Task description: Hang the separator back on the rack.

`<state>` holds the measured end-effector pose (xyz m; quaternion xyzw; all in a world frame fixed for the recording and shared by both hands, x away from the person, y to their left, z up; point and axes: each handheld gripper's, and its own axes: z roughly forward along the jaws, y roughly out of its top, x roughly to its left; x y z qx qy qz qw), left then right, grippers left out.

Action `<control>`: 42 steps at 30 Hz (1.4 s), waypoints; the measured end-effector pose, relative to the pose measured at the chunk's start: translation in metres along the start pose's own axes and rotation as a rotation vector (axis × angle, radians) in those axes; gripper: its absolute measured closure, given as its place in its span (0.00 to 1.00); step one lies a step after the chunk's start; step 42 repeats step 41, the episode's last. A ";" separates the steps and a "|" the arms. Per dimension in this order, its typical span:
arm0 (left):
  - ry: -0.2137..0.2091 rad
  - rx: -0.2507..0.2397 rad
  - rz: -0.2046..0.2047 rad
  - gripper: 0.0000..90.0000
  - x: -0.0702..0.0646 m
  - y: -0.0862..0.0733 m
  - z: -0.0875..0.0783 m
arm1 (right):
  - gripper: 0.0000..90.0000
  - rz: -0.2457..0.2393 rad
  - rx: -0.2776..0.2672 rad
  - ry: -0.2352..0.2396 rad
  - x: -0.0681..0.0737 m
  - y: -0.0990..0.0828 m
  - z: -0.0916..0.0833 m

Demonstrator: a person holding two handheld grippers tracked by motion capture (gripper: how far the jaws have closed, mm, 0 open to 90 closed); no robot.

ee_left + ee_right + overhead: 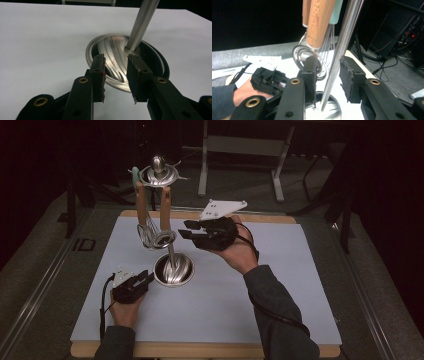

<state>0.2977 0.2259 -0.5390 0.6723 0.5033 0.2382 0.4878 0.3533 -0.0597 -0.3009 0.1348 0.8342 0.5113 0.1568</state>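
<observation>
Now my left tool sits open-jawed beside the utensil stand's round base on the tabletop; my right tool gapes empty, the pole between its jaws, near hanging wooden-handled utensils.

Wooden handles and stand pole cut off at the right gripper view's top edge.

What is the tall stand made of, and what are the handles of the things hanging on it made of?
The stand looks like metal: its round base and pole are silvery, shiny and show brushed streaks. Two hanging handles look like wood, light brown with a fine speckled grain and a dull finish. A third handle is pale teal and smooth, maybe plastic or silicone; hard to say. The whisk wires look like thin shiny metal.
</observation>
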 end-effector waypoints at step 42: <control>0.000 0.002 -0.003 0.75 0.001 0.000 0.000 | 0.70 0.125 0.226 -0.001 -0.016 -0.101 -0.004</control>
